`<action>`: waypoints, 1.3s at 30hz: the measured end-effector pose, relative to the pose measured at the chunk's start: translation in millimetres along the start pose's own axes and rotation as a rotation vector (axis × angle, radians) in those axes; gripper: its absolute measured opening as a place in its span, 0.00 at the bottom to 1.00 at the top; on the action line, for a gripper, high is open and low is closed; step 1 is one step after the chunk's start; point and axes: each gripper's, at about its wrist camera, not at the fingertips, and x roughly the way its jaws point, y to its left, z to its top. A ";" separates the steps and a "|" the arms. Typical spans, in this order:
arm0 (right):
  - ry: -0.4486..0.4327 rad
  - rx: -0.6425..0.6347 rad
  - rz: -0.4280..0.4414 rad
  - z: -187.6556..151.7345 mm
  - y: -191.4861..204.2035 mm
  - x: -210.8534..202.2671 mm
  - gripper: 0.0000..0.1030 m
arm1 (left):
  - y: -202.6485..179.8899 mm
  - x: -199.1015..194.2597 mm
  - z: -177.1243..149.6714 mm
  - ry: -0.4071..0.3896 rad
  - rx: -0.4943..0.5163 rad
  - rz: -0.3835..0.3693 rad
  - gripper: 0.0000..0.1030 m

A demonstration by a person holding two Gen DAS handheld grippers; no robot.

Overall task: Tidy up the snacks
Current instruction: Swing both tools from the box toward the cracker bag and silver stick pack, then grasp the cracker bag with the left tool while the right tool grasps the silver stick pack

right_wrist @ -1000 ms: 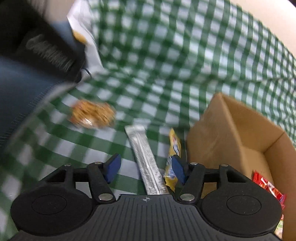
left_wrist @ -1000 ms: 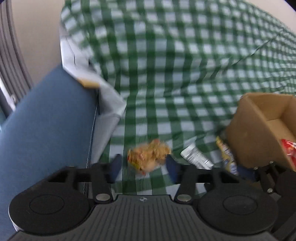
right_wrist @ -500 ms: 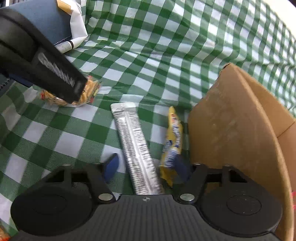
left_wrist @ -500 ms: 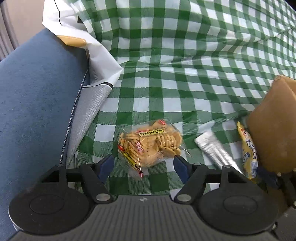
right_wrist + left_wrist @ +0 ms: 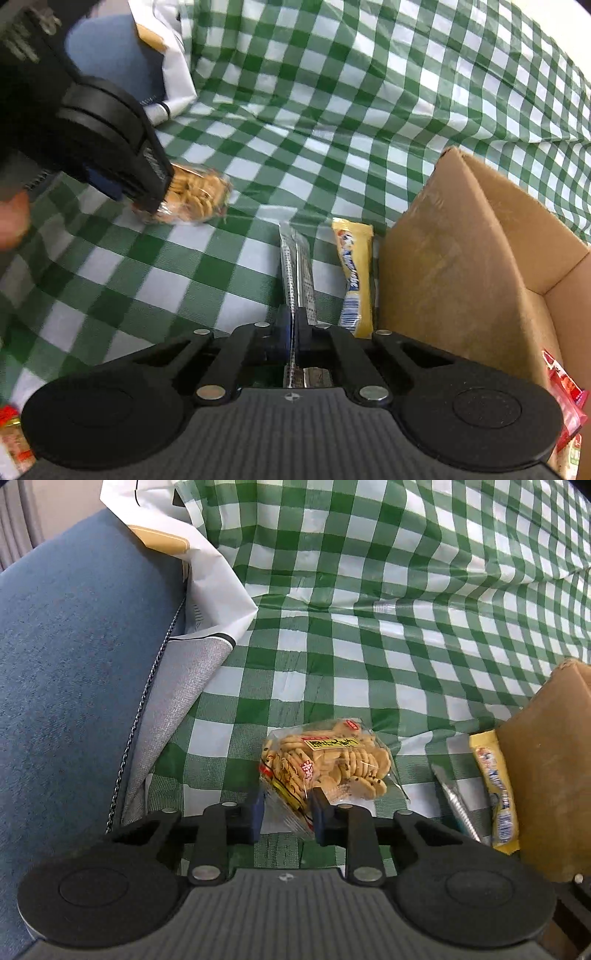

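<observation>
A: What surrounds the snacks?

B: A green-and-white checked cloth (image 5: 369,602) covers the surface. A blue cushion (image 5: 74,657) runs along the left, with a white plastic bag (image 5: 214,576) lying against it. A brown cardboard box (image 5: 461,258) stands open at the right, with red wrappers (image 5: 563,391) inside it. A yellow snack bar (image 5: 356,273) lies just beside the box wall.

A: And the tongs?

B: The left gripper (image 5: 286,814) pinches the near end of a clear bag of small round biscuits (image 5: 328,764), which rests on the cloth. The right gripper (image 5: 293,339) is pressed together on the near end of a silver stick packet (image 5: 297,269), which lies between the biscuits and the yellow bar.

A: Does anything stand in the way?

B: From the right wrist view, the left gripper's black body covers the biscuit bag's left part. The yellow bar sits between the silver packet and the box.

A: What differs from a second ago?

B: Both pairs of jaws have just been closing. Earlier each stood spread, the biscuits and the silver packet lying loose between the fingers; now each is clamped. The left gripper has also come down closer to the cloth.
</observation>
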 end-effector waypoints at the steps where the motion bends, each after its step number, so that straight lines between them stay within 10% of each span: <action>1: -0.006 0.000 0.007 -0.4 0.3 -5.9 0.01 | -0.1 -2.5 -0.6 -0.003 -0.003 -0.003 0.28; 23: -0.070 -0.159 0.187 -78.2 14.1 -148.0 0.01 | 10.0 -115.6 -75.6 -0.026 -0.055 -0.093 0.28; 33: 0.031 -0.029 0.284 -115.1 2.8 -124.5 0.02 | -12.8 -72.8 -97.9 0.255 0.050 -0.063 0.31; 39: 0.065 0.017 0.336 -117.4 -1.5 -117.4 0.24 | -18.7 -80.7 -89.9 0.180 0.052 -0.095 0.69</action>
